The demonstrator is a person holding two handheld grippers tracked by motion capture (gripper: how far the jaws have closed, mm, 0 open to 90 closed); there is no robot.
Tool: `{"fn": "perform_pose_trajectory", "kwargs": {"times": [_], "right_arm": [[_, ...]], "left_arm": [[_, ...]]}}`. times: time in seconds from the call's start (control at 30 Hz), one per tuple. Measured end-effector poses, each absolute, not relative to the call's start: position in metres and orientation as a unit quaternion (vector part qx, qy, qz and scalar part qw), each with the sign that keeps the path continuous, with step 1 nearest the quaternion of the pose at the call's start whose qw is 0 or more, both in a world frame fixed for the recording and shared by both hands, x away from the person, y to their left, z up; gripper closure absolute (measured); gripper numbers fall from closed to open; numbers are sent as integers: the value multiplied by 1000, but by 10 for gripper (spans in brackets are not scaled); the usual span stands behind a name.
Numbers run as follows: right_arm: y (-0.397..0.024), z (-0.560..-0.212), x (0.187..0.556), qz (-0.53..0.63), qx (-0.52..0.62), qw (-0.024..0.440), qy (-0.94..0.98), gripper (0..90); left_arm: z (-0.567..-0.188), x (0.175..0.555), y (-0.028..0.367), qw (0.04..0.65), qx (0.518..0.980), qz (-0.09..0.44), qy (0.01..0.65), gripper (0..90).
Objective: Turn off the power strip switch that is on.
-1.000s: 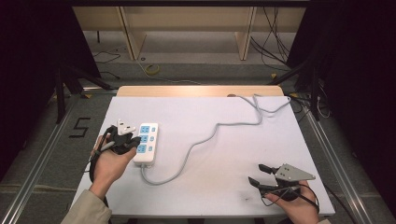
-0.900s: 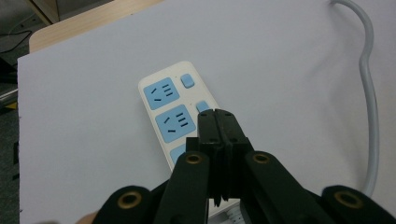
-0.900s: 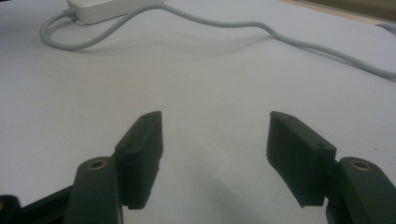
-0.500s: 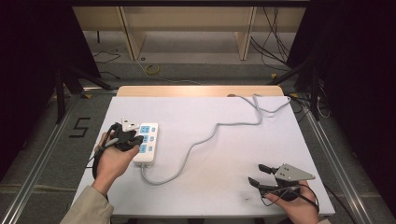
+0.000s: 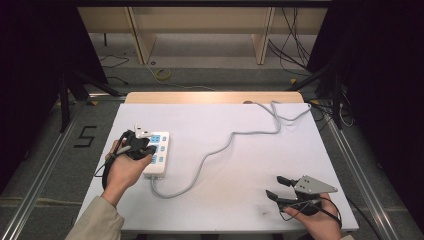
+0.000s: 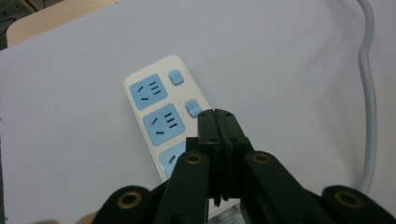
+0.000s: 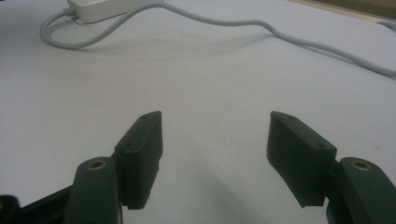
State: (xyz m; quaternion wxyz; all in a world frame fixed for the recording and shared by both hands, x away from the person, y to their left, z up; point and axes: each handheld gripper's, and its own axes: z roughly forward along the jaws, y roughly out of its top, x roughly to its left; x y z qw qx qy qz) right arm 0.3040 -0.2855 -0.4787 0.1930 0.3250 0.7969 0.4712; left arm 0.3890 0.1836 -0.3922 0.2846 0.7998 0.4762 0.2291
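A white power strip (image 5: 160,142) with blue sockets and blue switches lies at the table's left. Its grey cable (image 5: 227,144) snakes off to the far right edge. My left gripper (image 5: 148,149) is over the strip's near half, jaws shut together with nothing between them. In the left gripper view its tips (image 6: 215,116) sit just above the strip (image 6: 154,100), beside the second blue switch (image 6: 192,108); whether they touch it I cannot tell. My right gripper (image 5: 276,187) rests near the front right with its jaws open and empty, also seen in the right gripper view (image 7: 215,140).
The white table top (image 5: 240,190) ends in a wooden strip (image 5: 210,97) at the far edge. The grey cable loops (image 7: 224,21) across the middle, ahead of the right gripper. Shelving and floor cables lie beyond the table.
My left hand has edged a little to the right, onto the power strip. The right hand has stayed where it was.
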Motion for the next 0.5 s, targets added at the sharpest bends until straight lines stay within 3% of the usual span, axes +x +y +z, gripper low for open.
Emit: {"fn": "perform_pose_trajectory", "kwargs": {"times": [0.5], "right_arm": [[-285,-479,304,471,326,191,797,369]], "left_arm": [[-399,398,182,270,805,218,480,891]]}}
